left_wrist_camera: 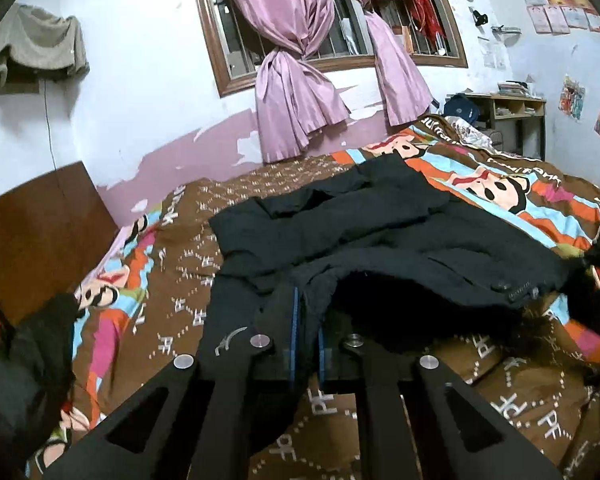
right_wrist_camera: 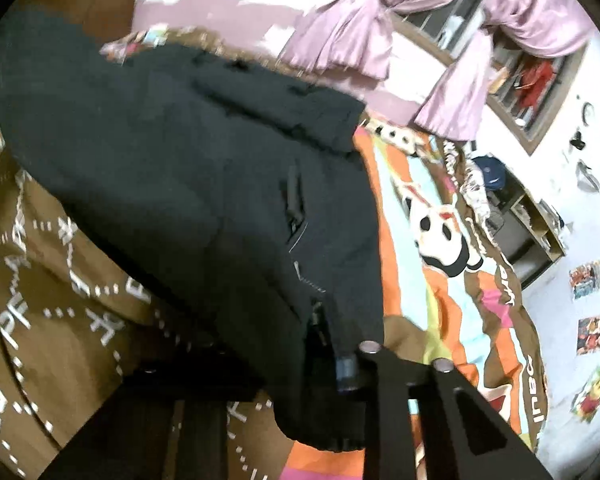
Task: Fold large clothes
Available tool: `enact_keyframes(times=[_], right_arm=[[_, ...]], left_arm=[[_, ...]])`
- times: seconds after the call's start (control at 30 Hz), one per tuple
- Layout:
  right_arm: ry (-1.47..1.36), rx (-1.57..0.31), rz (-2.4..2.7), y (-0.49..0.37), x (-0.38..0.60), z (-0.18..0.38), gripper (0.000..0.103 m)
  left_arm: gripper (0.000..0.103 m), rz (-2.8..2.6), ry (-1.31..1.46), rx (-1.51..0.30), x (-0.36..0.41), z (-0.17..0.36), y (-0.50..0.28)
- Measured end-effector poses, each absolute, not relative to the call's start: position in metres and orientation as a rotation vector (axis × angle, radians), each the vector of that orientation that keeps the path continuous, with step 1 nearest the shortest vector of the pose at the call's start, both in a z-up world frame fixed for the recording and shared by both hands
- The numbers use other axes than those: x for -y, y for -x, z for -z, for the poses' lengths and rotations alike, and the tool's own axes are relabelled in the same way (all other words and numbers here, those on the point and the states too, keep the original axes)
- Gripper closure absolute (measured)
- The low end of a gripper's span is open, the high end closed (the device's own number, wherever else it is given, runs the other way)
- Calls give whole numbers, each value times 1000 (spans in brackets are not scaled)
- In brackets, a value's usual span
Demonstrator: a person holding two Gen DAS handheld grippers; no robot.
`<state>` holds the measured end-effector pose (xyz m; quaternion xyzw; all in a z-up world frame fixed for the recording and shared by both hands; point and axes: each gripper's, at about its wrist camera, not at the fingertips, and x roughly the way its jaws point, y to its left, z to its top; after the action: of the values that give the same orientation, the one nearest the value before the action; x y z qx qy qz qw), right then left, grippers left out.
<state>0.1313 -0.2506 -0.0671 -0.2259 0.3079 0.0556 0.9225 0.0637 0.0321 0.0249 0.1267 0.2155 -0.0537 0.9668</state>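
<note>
Left gripper (left_wrist_camera: 304, 346): clamped on the near edge of the large black zip-front padded jacket (left_wrist_camera: 380, 236). Right gripper (right_wrist_camera: 300, 364): pinching its hem. Jacket sprawls across the patterned brown bedspread (left_wrist_camera: 520, 392). Risk: slippery bulk slipping free, fold skewing.

A black jacket (left_wrist_camera: 380, 236) lies spread across the bed (left_wrist_camera: 172, 264), over a brown bedspread with bright cartoon stripes. The left gripper (left_wrist_camera: 305, 350) has its two fingers pinched tight on the jacket's near edge, by the blue zip, and the cloth rises from the bedspread to meet them. Behind the bed, pink curtains (left_wrist_camera: 300, 80) hang knotted over a barred window. A grey cloth (left_wrist_camera: 36, 48) droops high on the wall at left, and a small desk (left_wrist_camera: 516, 116) stands in the far right corner.
</note>
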Motion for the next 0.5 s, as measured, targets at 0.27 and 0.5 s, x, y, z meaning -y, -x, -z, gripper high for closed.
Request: enact_keyframes(times=[0.27,0.5], right_arm=[[312,-383,-183,-91,255,-1,95],[237,-329,-244,-50,259,-32,96]], left_arm=[[100,49,-110,-391,-55,-34,-21],[101,47,-121,-325,-65,-72,16]])
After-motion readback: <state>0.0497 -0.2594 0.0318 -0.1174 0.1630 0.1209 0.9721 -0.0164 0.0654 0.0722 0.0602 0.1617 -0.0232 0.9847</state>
